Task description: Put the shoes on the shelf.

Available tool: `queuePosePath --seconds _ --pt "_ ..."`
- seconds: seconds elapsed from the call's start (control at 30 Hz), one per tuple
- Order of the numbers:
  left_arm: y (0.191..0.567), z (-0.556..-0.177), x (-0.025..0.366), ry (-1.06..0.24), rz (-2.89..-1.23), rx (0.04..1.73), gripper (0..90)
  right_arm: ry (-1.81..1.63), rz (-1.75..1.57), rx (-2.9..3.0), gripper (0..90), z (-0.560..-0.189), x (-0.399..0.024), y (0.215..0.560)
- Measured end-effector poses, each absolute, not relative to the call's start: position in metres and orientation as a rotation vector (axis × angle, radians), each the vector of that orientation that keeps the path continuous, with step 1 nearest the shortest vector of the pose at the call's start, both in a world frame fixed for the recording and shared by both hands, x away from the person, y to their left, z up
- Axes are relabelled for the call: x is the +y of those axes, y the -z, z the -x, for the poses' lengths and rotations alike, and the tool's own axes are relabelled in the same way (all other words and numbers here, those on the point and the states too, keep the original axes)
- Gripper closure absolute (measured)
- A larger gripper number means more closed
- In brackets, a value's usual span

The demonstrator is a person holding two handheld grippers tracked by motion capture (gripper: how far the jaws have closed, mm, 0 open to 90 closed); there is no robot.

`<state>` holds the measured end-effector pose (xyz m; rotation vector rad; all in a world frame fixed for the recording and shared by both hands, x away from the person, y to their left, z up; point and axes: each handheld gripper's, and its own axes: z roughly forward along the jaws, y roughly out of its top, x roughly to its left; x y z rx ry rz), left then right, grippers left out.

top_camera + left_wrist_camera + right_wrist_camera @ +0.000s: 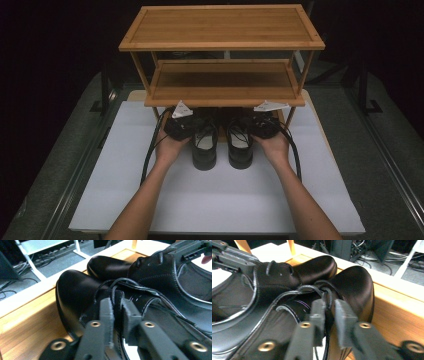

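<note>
A pair of black lace-up shoes stands side by side at the front of a bamboo rack (222, 27), toes pointing in under the middle shelf (225, 82). My left gripper (192, 127) is at the outer side of the left shoe (205, 150). In the left gripper view its jaws (117, 307) stand slightly apart astride that shoe's (75, 295) upper edge and lace. My right gripper (254, 127) mirrors it on the right shoe (240, 150). Its jaws (328, 308) are also a little apart around that shoe's (354, 282) lace and edge.
The rack's bottom board (25, 322) lies under the shoes' toes, and the middle shelf hangs low over both grippers. Rack posts (141, 75) stand to either side. A white mat (215, 200) covers the table toward the person. Black cables (149, 155) trail back from the grippers.
</note>
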<state>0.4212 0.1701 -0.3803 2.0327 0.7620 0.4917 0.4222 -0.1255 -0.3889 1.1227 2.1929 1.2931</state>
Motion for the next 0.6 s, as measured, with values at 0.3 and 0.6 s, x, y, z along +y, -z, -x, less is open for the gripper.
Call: queuePosePath --seconds 0.3,0.6 --pt "0.365 -0.406 0.184 -0.418 -2.050 0.736 32.7 -1.312 -1.114 2.254 33.9 -0.403 -0.135 0.368" --pt "0.359 -0.365 0.210 -0.371 -2.038 0.729 17.5 -1.349 -1.056 2.298 24.5 -0.360 -0.146 0.357"
